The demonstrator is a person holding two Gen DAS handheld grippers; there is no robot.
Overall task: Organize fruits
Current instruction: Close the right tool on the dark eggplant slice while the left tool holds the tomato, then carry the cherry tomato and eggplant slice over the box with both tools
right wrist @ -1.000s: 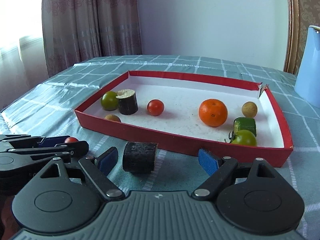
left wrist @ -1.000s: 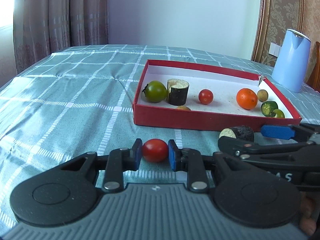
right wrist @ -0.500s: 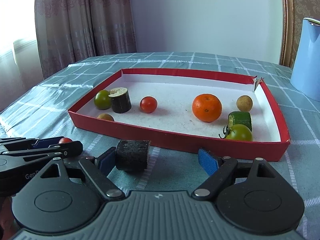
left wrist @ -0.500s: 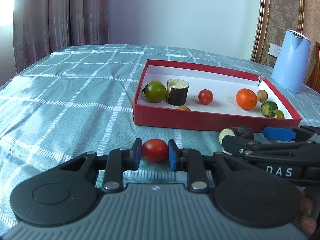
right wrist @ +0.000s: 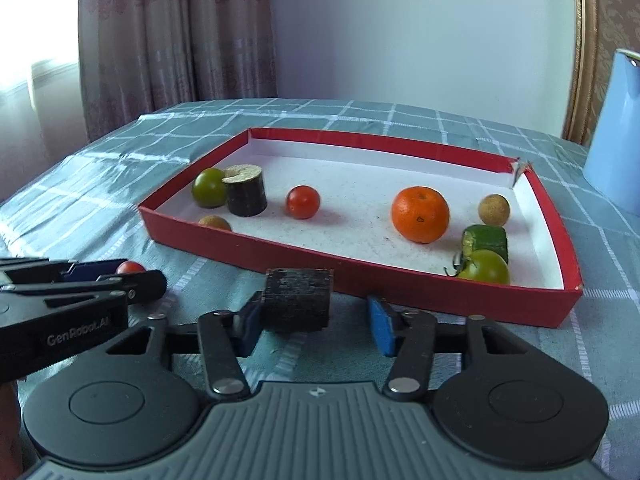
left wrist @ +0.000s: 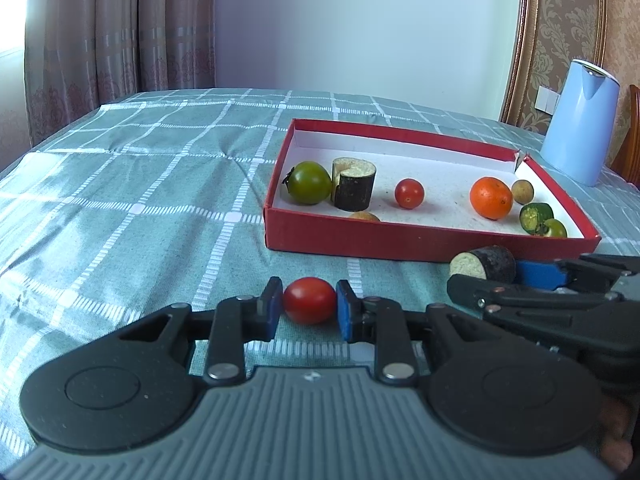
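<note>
Two hand-held grippers, left (left wrist: 309, 311) clamping glossy round tomato (left wrist: 309, 300), right (right wrist: 316, 322) closing around rough dark cylinder (right wrist: 298, 298), one pad apart.

My left tongs (left wrist: 309, 312) and my right tongs (right wrist: 316, 320) are built alike: a ribbed grey body at the rear, two round black discs either side, black link arms joined by silver rivets, and blue pads (left wrist: 345, 316) at the tips. Each grey body carries a small white mark in the middle. The left tongs' black side reads "GenRobot.AI" in pale lettering.
</note>
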